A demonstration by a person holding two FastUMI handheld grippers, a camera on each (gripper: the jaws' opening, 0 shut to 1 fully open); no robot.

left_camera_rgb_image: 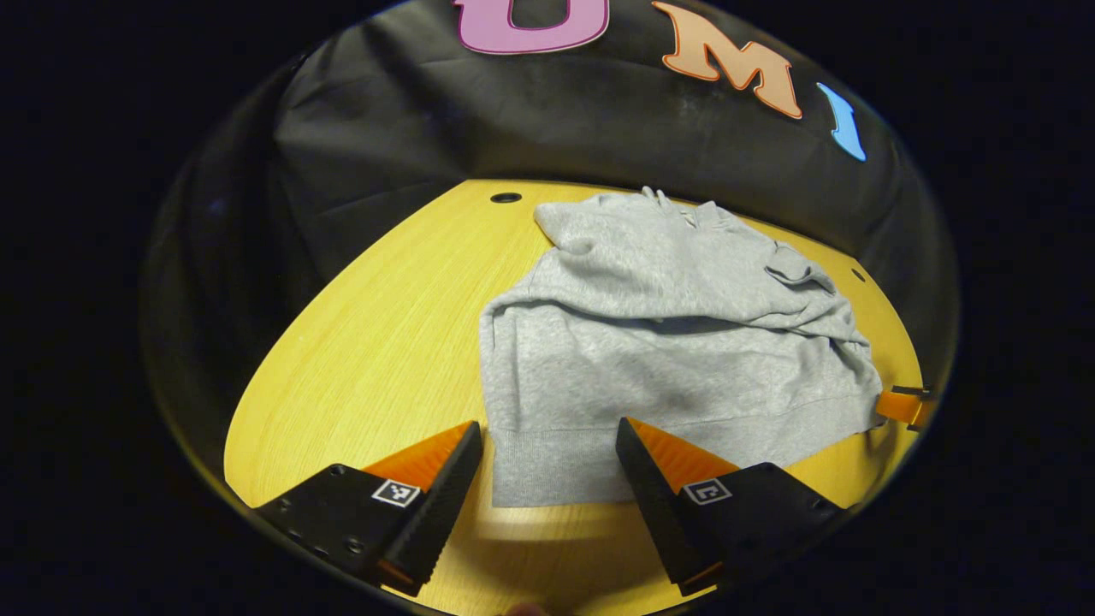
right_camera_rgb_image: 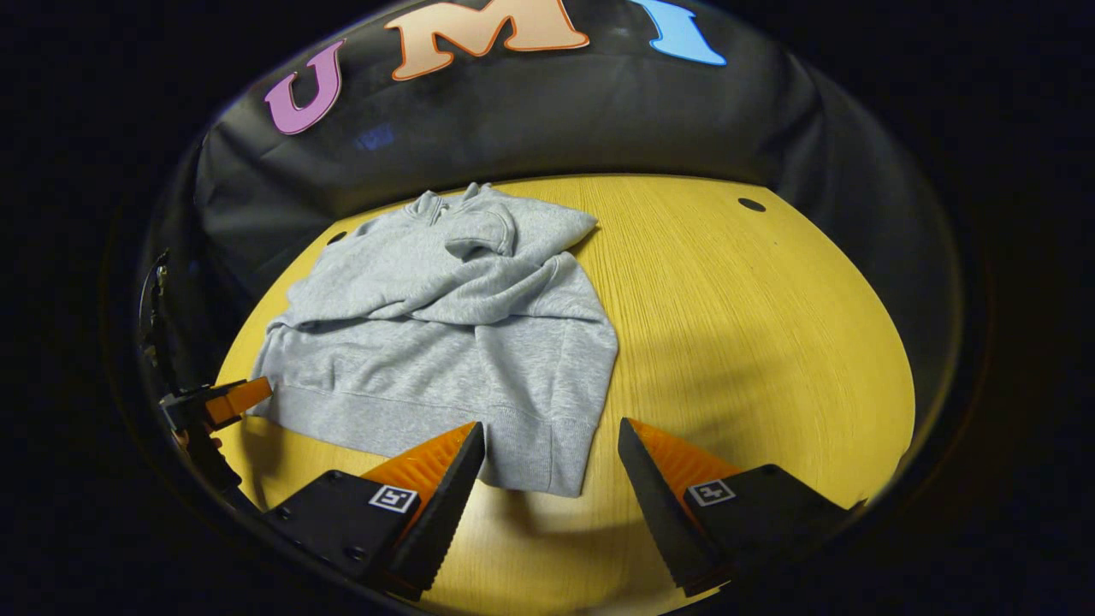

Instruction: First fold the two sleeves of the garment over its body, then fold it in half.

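Lying on the yellow wooden table (left_camera_rgb_image: 376,342) is the grey garment (left_camera_rgb_image: 650,342), its two sleeves (right_camera_rgb_image: 445,291) already crossed over the upper body and its ribbed hem (left_camera_rgb_image: 556,462) stretching along the near side. In the left gripper view, the left claw (left_camera_rgb_image: 547,445) is hovering over the hem's corner with its fingers (left_camera_rgb_image: 445,488) standing wide apart, gripping nothing, the cloth showing in the gap between them. In the right gripper view, the right claw (right_camera_rgb_image: 552,445) is likewise gaping open just above the garment's other lower corner, where the hem is sitting between and a little left of its fingers (right_camera_rgb_image: 659,488). Each claw is showing in the other's view as a small shape at the far end of the hem (left_camera_rgb_image: 907,404) (right_camera_rgb_image: 214,404). Nothing is standing between the claws and the cloth. Two small dark holes (right_camera_rgb_image: 751,204) are sitting in the tabletop near the back edge, and the black cloth wall (right_camera_rgb_image: 513,128) is hanging close behind the collar. Bare wood is spreading wide on the outer side of each claw, while the garment's collar end is lying near the table's far edge.
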